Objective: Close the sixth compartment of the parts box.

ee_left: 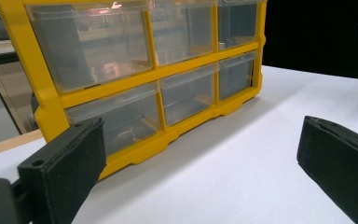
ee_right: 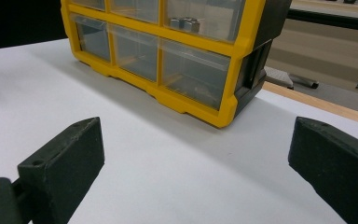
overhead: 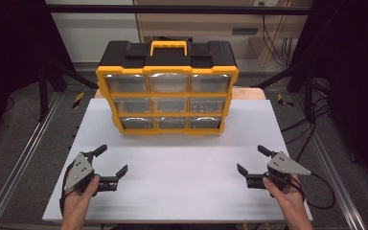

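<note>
A yellow and black organizer case (overhead: 166, 91) with a yellow handle and clear plastic drawers stands upright at the back middle of the white table (overhead: 182, 187). My left gripper (overhead: 111, 160) rests open near the front left, jaws wide apart and nothing between them. At the front right my right gripper (overhead: 253, 159) is open too and holds nothing. The left gripper view looks at the case's drawers (ee_left: 121, 60) from the left, beyond the black fingers (ee_left: 70, 163). The right gripper view faces the case's lower right corner (ee_right: 200, 79); small metal nuts (ee_right: 184, 22) lie in one drawer.
The white board sits on a wooden tabletop whose edge shows behind the case (overhead: 249, 92). Metal frame rails (overhead: 19, 158) run along both sides, and cables (overhead: 311, 129) trail on the floor at the right. Open white surface lies between the grippers and the case.
</note>
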Motion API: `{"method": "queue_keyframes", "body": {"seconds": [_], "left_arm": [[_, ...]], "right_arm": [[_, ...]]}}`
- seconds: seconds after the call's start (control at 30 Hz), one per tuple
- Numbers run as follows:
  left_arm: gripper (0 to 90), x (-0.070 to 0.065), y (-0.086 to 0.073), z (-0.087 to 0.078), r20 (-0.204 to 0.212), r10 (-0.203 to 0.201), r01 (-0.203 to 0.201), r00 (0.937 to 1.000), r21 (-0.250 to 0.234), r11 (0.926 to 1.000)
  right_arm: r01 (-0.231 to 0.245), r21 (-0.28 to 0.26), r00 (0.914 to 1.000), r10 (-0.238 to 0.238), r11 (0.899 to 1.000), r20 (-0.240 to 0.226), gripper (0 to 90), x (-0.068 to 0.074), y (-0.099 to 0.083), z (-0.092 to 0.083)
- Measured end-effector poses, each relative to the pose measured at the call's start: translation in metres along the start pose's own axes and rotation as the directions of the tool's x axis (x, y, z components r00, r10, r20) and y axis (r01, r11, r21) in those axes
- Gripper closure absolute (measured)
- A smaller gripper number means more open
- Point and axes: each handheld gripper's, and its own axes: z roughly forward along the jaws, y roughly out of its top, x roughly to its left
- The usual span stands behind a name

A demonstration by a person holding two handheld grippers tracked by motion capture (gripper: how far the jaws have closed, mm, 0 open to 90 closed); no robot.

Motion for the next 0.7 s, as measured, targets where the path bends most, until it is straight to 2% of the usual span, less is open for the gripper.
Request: {"method": "queue_keyframes", "body": {"seconds": [0.43,0.7], "left_arm": [[1.0,-0.001,0.0,0.0,-0.002,0.002,-0.002,1.0,-0.002,1.0],[1.0,-0.002,0.001,0.0,0.003,-0.003,0.004,1.0,-0.02,0.9998]], "right_arm": [[-0.018,-0.012,0.9996,0.018,1.0,-0.023,4.1,0.004,-0.011,0.008],[0.01,-0.035,0.9988,-0.012,0.999,-0.047,4.1,0.011,-0.014,0.014]]}}
